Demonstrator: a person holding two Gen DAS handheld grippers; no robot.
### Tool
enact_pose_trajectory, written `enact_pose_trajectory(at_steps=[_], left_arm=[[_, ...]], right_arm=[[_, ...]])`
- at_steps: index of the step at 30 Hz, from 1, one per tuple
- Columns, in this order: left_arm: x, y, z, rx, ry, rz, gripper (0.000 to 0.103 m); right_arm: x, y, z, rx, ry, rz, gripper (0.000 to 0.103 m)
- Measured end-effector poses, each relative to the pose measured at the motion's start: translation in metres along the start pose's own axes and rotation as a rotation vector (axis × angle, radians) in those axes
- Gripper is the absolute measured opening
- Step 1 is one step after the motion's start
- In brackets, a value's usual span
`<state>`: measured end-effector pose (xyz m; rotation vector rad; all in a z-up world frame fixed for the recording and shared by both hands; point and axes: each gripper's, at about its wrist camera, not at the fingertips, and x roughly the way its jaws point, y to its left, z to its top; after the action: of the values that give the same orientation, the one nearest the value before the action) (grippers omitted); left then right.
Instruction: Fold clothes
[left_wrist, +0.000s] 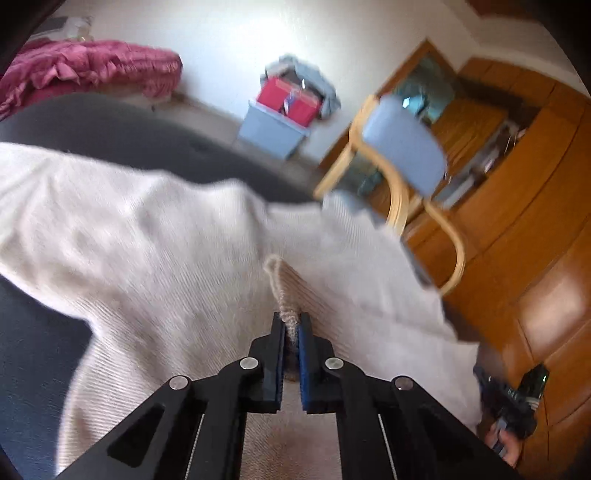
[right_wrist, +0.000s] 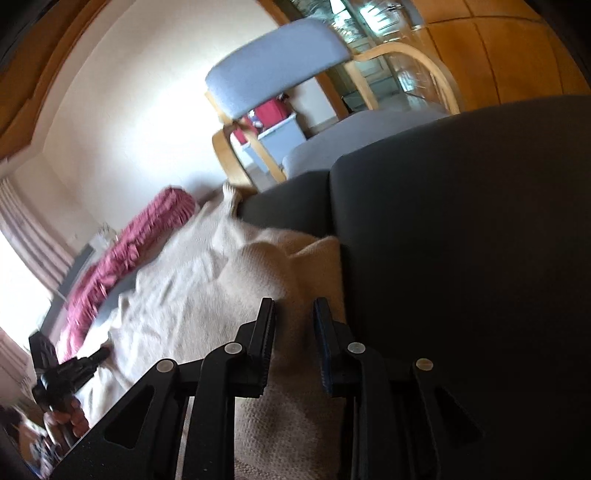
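Left gripper clamped on cream sweater hem; right gripper parted above it, apparently empty, on dark sofa.

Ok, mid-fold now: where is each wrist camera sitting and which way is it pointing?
Left wrist: rides the left gripper, looking along its fingers, shut on an edge of the cream knit garment; beyond, a blue chair and wooden cabinets. The other gripper and a hand show low right.
Right wrist: rides the right gripper, open over the garment beside the dark sofa cushion; the left gripper shows low left, with its hand.
Shared: the garment, the chair, the magenta blanket, the storage box.
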<state>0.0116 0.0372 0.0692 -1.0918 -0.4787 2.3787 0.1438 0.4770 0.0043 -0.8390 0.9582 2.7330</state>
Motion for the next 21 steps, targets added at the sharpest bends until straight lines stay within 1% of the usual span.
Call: enact_pose_trajectory(at_steps=[2, 5, 8, 11, 13, 14, 15, 16, 17, 19, 21], left_arm=[[-0.01, 0.003, 0.003, -0.01, -0.052, -0.004, 0.003], [0.002, 0.017, -0.001, -0.059, 0.002, -0.043, 0.003], [0.01, 0.028, -0.002, -0.109, 0.039, -0.067, 0.004], [0.014, 0.025, -0.003, -0.102, 0.048, -0.063, 0.004], [0.014, 0.023, -0.003, -0.094, 0.042, -0.06, 0.004], [0.015, 0.024, -0.004, -0.102, 0.043, -0.053, 0.004], [0.016, 0.026, -0.004, -0.111, 0.044, -0.046, 0.004], [0.017, 0.027, -0.005, -0.119, 0.046, -0.04, 0.004], [0.017, 0.028, -0.005, -0.128, 0.047, -0.033, 0.004], [0.019, 0.028, -0.006, -0.124, 0.05, -0.028, 0.004], [0.02, 0.027, -0.006, -0.119, 0.053, -0.023, 0.004]], right_arm=[[-0.008, -0.001, 0.0, 0.007, -0.049, 0.015, 0.024], [-0.02, 0.003, 0.001, -0.011, -0.105, 0.03, 0.024], [-0.023, 0.02, 0.004, -0.107, -0.089, 0.018, 0.023], [-0.008, 0.048, 0.006, -0.292, 0.005, -0.014, 0.023], [0.01, 0.066, 0.003, -0.418, 0.09, -0.026, 0.023], [0.023, 0.072, 0.001, -0.477, 0.136, -0.055, 0.023], [0.037, 0.072, 0.002, -0.51, 0.181, -0.116, 0.021], [0.045, 0.066, 0.008, -0.478, 0.198, -0.147, 0.019], [0.05, 0.055, 0.016, -0.41, 0.195, -0.146, 0.016], [0.057, 0.036, 0.03, -0.284, 0.182, -0.141, 0.014], [0.055, 0.02, 0.035, -0.197, 0.159, -0.121, 0.015]])
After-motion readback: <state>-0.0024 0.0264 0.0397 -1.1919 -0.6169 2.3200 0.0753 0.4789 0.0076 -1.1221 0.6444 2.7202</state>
